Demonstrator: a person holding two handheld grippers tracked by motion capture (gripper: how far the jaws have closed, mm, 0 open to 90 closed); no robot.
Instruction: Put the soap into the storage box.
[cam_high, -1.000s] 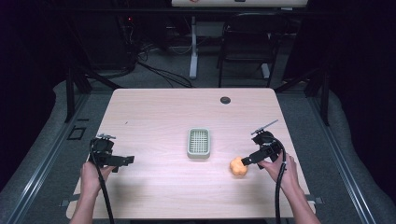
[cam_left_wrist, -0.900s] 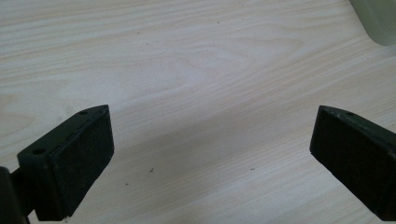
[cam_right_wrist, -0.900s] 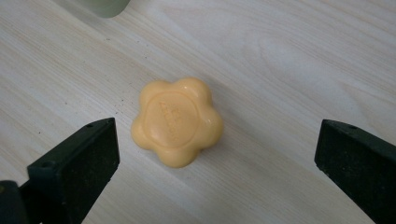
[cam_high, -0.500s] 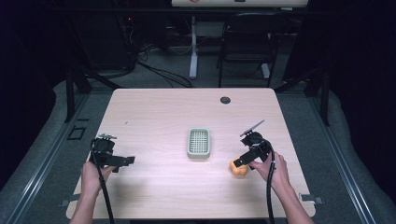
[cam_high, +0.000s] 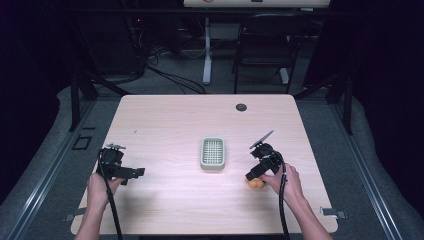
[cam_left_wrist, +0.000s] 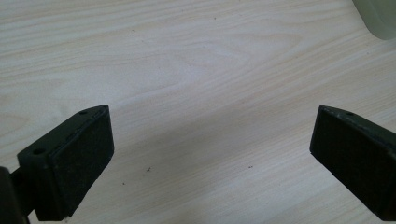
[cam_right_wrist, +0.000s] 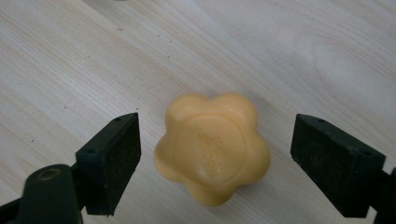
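A: Right of the green tray (cam_high: 212, 153), toward the person's edge of the table (cam_high: 165, 120), what was there?

B: An orange flower-shaped soap (cam_right_wrist: 212, 147) lay flat on the wood. The right gripper (cam_right_wrist: 215, 158) stood over it, one jaw on each side.

A: Was it gripped?

B: No. The jaws had just been closing, yet a gap showed between each pad and the soap, so the gripper was open around it, touching nothing.

A: And the left gripper (cam_left_wrist: 210, 154)?

B: Well left of the tray, near the table's left edge, held in the left hand (cam_high: 100, 187). Its jaws stood wide apart over bare wood, with nothing between them.
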